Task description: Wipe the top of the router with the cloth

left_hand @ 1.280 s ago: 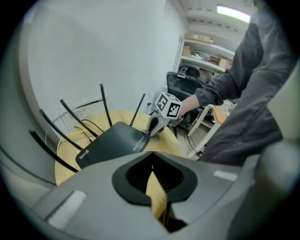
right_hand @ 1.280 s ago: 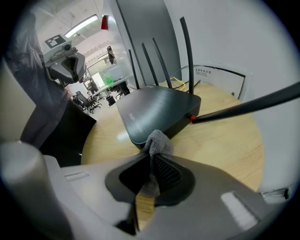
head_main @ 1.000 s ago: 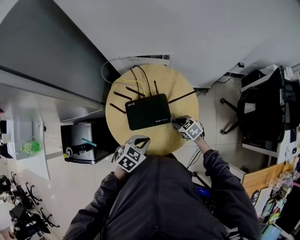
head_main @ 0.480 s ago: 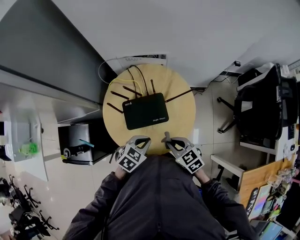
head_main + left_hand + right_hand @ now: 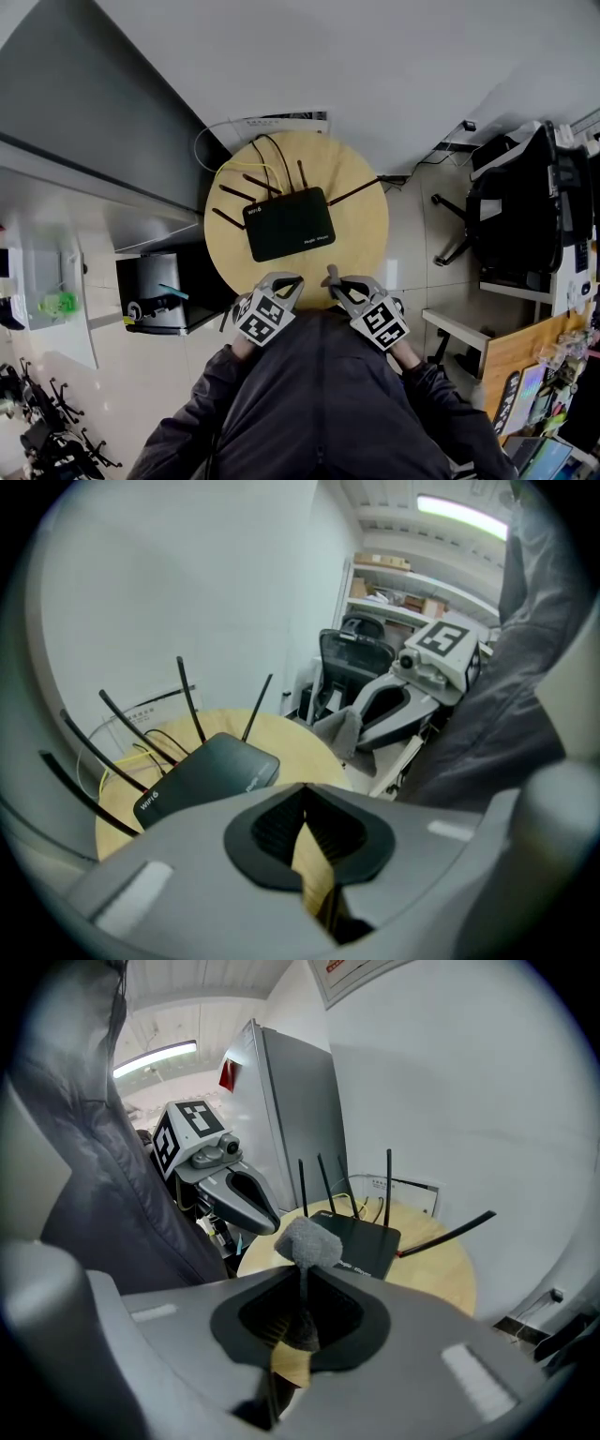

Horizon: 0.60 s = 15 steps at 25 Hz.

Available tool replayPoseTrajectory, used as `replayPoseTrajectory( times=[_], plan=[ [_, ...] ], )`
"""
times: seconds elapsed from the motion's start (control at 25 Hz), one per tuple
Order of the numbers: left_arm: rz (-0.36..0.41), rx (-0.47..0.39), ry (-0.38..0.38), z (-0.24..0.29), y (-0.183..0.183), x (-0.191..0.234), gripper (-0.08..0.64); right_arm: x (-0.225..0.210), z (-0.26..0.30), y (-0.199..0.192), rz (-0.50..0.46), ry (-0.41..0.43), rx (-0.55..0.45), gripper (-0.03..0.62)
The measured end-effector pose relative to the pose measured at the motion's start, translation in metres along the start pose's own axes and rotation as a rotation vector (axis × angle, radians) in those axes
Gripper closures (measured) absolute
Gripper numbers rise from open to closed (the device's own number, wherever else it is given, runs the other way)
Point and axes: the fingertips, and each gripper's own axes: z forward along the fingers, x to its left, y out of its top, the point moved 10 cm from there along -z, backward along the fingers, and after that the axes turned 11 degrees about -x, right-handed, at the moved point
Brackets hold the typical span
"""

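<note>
Head view, looking steeply down.

- A round wooden worktop is seen against a white wall. The router, black and flat, is lying near the middle of it with its top uncovered.
- Thin black antennas are fanned out from the router's far and side edges, from about 9 o'clock round to 2 o'clock.
- A yellow cable and black leads are looped at the worktop's 11 o'clock edge.
- Both tools are held at the worktop's 6 o'clock rim, close beside each other and apart from the router.
- The left hand-held gripper is placed at about 7 o'clock of the router. In its own view the jaws are seen brought together, with nothing between them; only a sliver of the worktop is glimpsed through the slit below the tips.
- The right hand-held gripper is placed at about 5 o'clock of the router. Its jaws are clamped on the cloth, a grey, fuzzy piece. A tuft is bunched above the jaw tips and the rest is pinched down between the pads.
- The cloth is held clear of the router; no contact with the router's top is shown in any view.
- A dark jacket sleeve is seen behind the right tool.
- A black office chair is standing on the floor at 3 o'clock, well apart from the worktop.
</note>
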Motion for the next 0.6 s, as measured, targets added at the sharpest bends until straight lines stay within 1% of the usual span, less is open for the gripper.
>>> replayPoseTrajectory(
  times=[0.12,0.4,0.6],
  plan=[
    [0.012,-0.007,-0.009,-0.0008,0.0033,-0.0013,0.558,0.0026,0.0014,0.0024,0.005,0.003,-0.007,0.568],
    [0.012,0.003,-0.012,0.0006,-0.0028,-0.0051,0.558,0.0064,0.0006,-0.0023,0.018,-0.002,-0.009,0.568],
    [0.02,-0.001,-0.02,-0.0005,-0.0006,-0.0093,0.558,0.0092,-0.003,-0.0012,0.011,-0.007,-0.014,0.567]
  ],
)
